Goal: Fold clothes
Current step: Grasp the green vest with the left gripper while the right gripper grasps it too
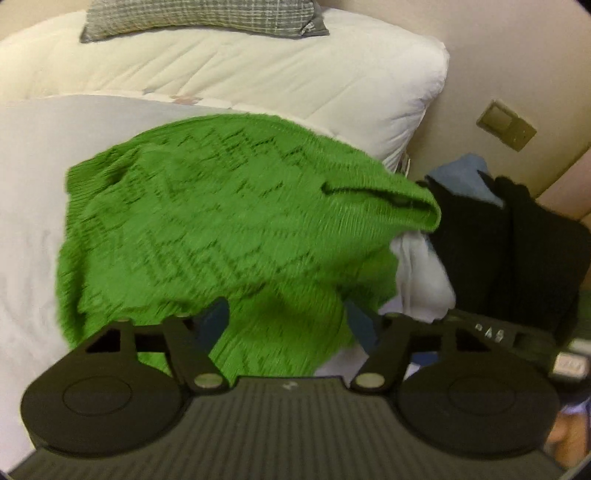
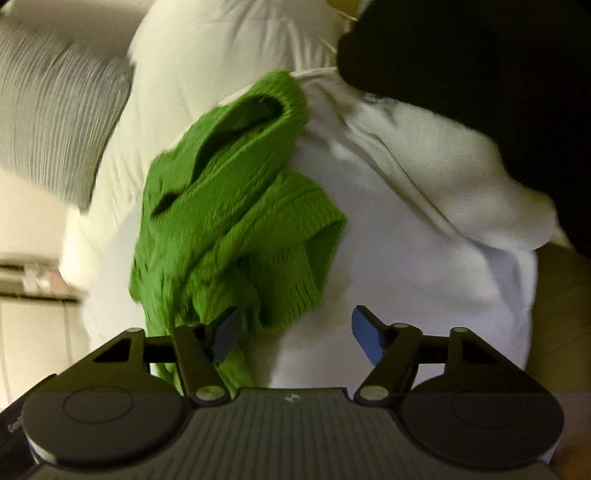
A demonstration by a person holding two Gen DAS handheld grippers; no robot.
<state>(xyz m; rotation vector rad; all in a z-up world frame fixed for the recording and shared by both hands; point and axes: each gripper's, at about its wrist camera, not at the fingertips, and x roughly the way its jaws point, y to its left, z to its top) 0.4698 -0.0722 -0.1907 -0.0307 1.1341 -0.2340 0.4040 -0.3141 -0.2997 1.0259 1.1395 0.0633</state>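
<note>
Nearest us in the left wrist view, our left claw (image 1: 286,323) stands partly open, its blue pads on either side of a ridge of the green knitted garment (image 1: 221,221). Motion blur and the claw's own black links hide whether the pads press the knit, so we cannot tell if it is gripped. In the right wrist view our right claw (image 2: 297,334) is likewise partly open; its left pad (image 2: 225,338) lies against the bunched edge of the garment (image 2: 236,221), while its right pad (image 2: 365,338) stands apart over white cloth, holding nothing.

The bed (image 1: 29,221) with its white sheet carries the garment, which lies spread and rumpled across it. Behind sits a white quilted duvet (image 1: 258,81), and on it a grey checked pillow (image 1: 199,18), cut off at the top edge. A black garment (image 1: 498,240) lies to the right, its shape lost in darkness, with white cloth (image 1: 421,280) poking from beneath. A blue patch behind it is too blurred to name. On the wall is a small switch plate (image 1: 506,125).
</note>
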